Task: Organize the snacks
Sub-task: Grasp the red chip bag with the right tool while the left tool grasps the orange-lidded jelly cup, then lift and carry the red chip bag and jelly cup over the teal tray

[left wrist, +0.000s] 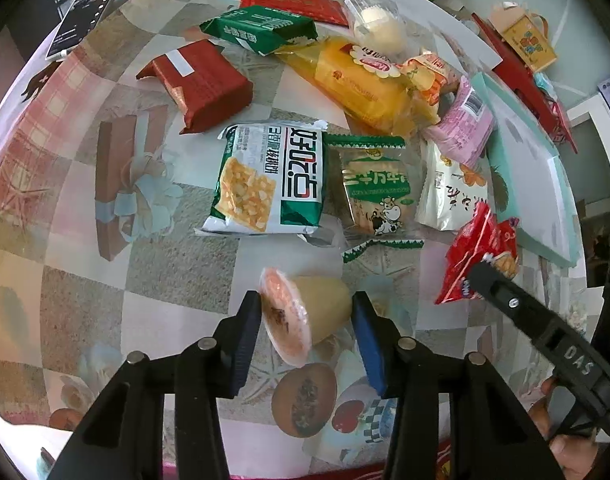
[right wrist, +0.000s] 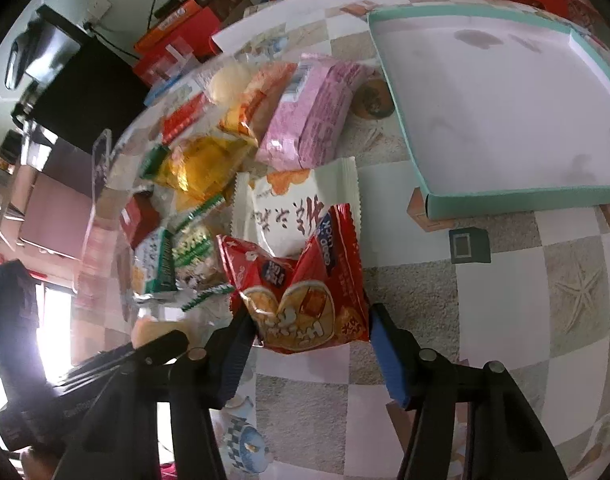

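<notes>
The left gripper [left wrist: 307,316] is clamped on a jelly cup [left wrist: 305,316] at the lower centre of the left wrist view. The cup lies on its side: its long axis runs left to right across the frame, the sealed lid end pointing left against the left pad, the narrower base against the right blue pad. The cup body is pale yellow and translucent; the lid film is pinkish orange with a dark print, not legible.

The right gripper [right wrist: 309,326] grasps a red snack packet [right wrist: 301,296] at the lower centre of the right wrist view; both pads press its side edges. The packet's long axis runs up the frame, and its upper edge is creased into a V. It shows golden crackers and white characters; the writing is too distorted to read.

Above the cup in the left view lies a green-and-white cracker packet [left wrist: 269,180] with large Chinese lettering, turned sideways. A teal-rimmed tray [right wrist: 501,108] sits at the upper right of the right view on the checked tablecloth [right wrist: 505,304]. The right gripper's arm bears the letters "DAS".
</notes>
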A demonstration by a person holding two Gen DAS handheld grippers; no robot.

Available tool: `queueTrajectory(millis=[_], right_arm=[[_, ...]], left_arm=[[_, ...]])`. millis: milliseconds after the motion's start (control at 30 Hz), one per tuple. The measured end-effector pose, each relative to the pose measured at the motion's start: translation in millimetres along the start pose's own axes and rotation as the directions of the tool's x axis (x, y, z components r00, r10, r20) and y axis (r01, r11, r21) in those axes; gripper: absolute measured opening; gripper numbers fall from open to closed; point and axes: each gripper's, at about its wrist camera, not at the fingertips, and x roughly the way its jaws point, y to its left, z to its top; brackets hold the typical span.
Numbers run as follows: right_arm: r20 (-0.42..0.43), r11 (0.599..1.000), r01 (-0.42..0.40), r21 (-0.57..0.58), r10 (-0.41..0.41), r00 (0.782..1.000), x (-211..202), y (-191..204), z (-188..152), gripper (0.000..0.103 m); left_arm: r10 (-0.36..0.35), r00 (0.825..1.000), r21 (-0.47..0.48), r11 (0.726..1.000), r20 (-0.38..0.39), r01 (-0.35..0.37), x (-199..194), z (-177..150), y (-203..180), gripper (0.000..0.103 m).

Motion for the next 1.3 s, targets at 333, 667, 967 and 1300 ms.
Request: queueTrajectory(millis=[333,667,967,1300], right_arm=[[0.094,0.999,-0.052,0.000,0.052,0.994,-35.2,9.2,5.2,0.060],[0.194,0.999,-0.013,0.032,0.006,0.981,-69.1,2.6,22.8,0.055],[0.186,0.998,0.009,0.068,-0.021,0.982,-70.4,-14.6,37.2,0.051],[0.013,0.998,0.042,-0.036,-0.041,0.999,-40.7,2.9,4.9,0.065]], left_arm=[[-0.023,0.999,0.013,1.000,0.032,0.022,-18.0,-4.7,-4.9,0.041],[-0.039,0.997,0.014,0.999,0.073,0.038,-39.8,7.5,-12.0,0.041],[-0.042,0.992,0.064,0.997,0.118,0.035,-51.6,33.0,-34.9,0.041],[-0.010,0.998,0.045,0.999,0.062,0.007,-35.2,10.5,-25.1,0.041]])
